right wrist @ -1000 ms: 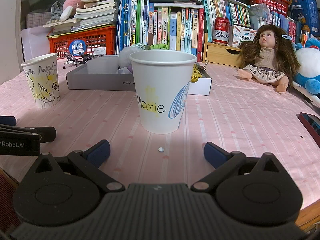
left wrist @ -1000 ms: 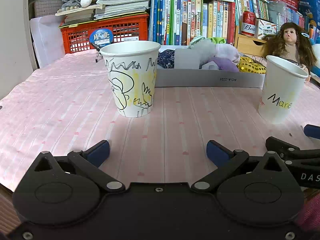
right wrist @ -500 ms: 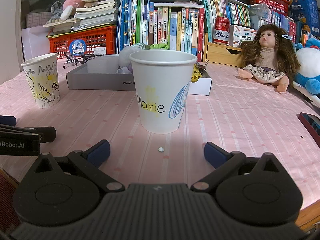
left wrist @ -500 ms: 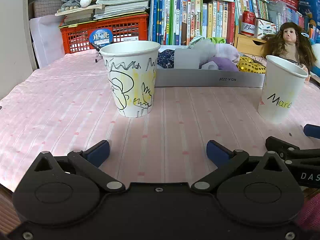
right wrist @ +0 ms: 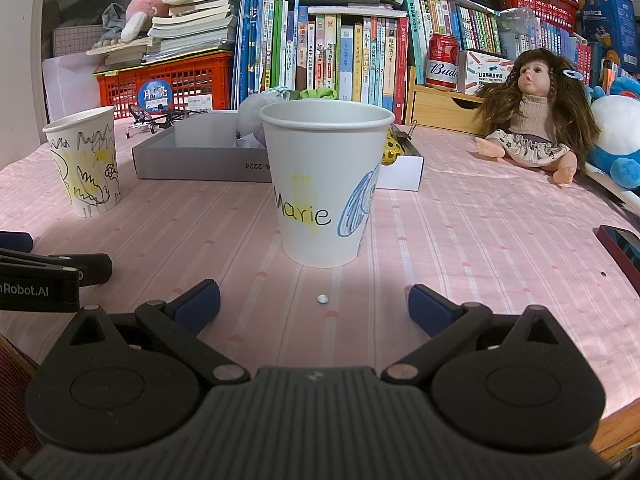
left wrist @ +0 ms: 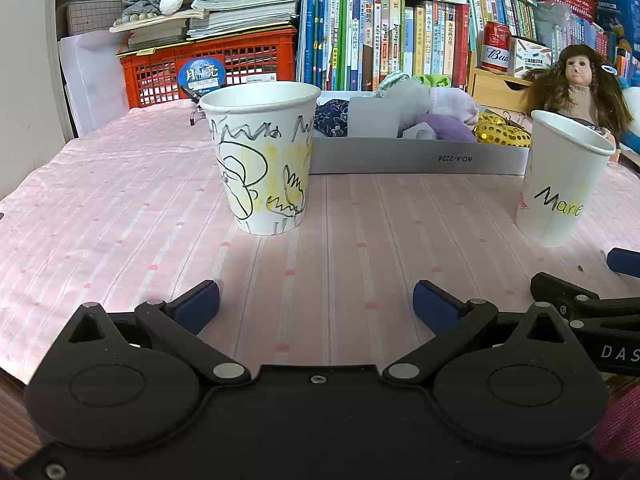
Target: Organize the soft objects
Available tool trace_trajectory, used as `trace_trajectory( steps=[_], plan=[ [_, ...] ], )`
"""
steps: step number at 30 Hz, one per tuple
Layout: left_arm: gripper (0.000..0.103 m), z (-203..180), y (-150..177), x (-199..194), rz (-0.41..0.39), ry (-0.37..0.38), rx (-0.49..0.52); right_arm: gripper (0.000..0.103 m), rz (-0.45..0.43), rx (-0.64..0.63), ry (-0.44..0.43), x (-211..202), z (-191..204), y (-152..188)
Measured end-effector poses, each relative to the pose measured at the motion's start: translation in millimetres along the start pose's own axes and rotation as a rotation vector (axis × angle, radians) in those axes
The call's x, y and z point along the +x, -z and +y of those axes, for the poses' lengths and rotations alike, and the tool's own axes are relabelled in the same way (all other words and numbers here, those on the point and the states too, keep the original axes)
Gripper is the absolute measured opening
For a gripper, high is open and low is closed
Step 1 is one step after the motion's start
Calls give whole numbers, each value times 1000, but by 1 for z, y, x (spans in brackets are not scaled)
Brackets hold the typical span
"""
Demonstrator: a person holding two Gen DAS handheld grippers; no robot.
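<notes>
Table (right wrist: 460,240) covered with pink striped cloth dotted in darker pink. Standing upright on it: white paper cup with black and yellow scribble drawings (left wrist: 262,160), left side; white paper cup lettered "Marie" with a blue drawing (right wrist: 326,184), nearer the middle. The two cups stood well apart. Behind them lay a shallow grey cardboard box (left wrist: 416,156), open-topped, holding a heap of soft fabric items (left wrist: 436,114). Small round silvery disc (right wrist: 322,299) lay on the cloth just in front of the "Marie" cup. Long-haired brown doll in knitted top (right wrist: 532,120) sat on the cloth at right. Dark flat phone-like slab (right wrist: 620,244) lay at the right edge.
</notes>
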State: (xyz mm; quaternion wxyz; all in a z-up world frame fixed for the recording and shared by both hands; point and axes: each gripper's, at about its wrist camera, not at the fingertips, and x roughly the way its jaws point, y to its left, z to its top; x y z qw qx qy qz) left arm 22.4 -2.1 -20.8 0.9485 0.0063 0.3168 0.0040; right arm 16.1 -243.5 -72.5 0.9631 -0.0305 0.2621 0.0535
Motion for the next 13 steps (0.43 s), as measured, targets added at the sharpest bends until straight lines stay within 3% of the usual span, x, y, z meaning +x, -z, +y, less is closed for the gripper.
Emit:
trace_trajectory(
  steps=[13],
  plan=[
    [103,-2,0,0,-4,3,5,103,-1,0,-1,0,-1,0]
  ],
)
